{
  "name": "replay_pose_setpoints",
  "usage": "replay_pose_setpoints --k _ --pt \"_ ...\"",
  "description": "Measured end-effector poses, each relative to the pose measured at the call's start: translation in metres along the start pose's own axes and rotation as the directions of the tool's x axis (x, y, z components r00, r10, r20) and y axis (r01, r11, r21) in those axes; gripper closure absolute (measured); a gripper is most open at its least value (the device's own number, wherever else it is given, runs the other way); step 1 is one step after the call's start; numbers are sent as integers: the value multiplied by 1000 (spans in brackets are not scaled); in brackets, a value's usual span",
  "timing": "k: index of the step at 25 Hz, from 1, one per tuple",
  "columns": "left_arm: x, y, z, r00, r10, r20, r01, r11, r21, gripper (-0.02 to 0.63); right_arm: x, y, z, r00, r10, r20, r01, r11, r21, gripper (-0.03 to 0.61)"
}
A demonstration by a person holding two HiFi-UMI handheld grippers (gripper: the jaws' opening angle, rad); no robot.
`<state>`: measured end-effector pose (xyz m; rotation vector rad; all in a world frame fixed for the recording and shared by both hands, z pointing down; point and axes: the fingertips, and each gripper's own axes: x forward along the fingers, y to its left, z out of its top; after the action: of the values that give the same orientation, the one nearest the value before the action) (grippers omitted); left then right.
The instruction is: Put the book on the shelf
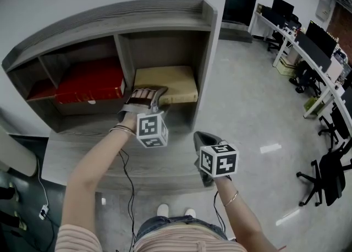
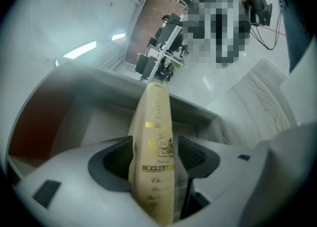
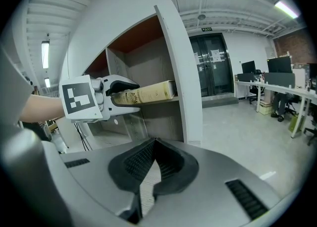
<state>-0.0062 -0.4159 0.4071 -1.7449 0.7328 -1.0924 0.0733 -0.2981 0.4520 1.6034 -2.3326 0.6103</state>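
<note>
Well, the cream hardback book w/ gilt spine lettering (image 1: 168, 83) lies flat in the right bay of the grey wood-grain shelf unit (image 1: 206, 22). Left tongs (image 1: 147, 96) gape wide round its spine, seemingly not pressing. Right tongs (image 3: 154, 146) are pinched together, empty. Book's prob. stiff, fairly heavy, cover maybe slick; grip at the spine edge.

Book (image 1: 165, 83) flat in the right bay of the shelf (image 1: 165, 11), near end between the jaws of the left gripper (image 1: 151, 96) (spine toward the gripper). Left of it, a flat item (image 1: 91, 80) in the middle bay. Right gripper (image 1: 204, 137) before the shelf, apart from the book; desks (image 1: 308, 53) well off to the right.
</note>
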Motion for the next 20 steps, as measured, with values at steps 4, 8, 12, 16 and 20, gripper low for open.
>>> replay_pose_setpoints --k 4,8,12,16,20 --pt "-10 9 1 1000 20 14 -18 995 -100 344 -3 -2 -1 1000 -3 1 3 1000 3 569" --pt "-23 12 5 998 32 54 -19 977 -212 344 -7 -1 -4 1000 0 -4 0 1000 3 569" --pt "-40 13 15 995 36 89 -7 952 -307 344 -9 2 -3 1000 9 1 -9 1000 -6 569" --pt "-56 16 23 993 47 108 1 912 -410 344 -10 7 -4 1000 20 2 -20 1000 -18 570" --pt "-71 19 26 994 55 93 3 846 -533 356 -13 13 -4 999 38 0 -38 999 -28 569"
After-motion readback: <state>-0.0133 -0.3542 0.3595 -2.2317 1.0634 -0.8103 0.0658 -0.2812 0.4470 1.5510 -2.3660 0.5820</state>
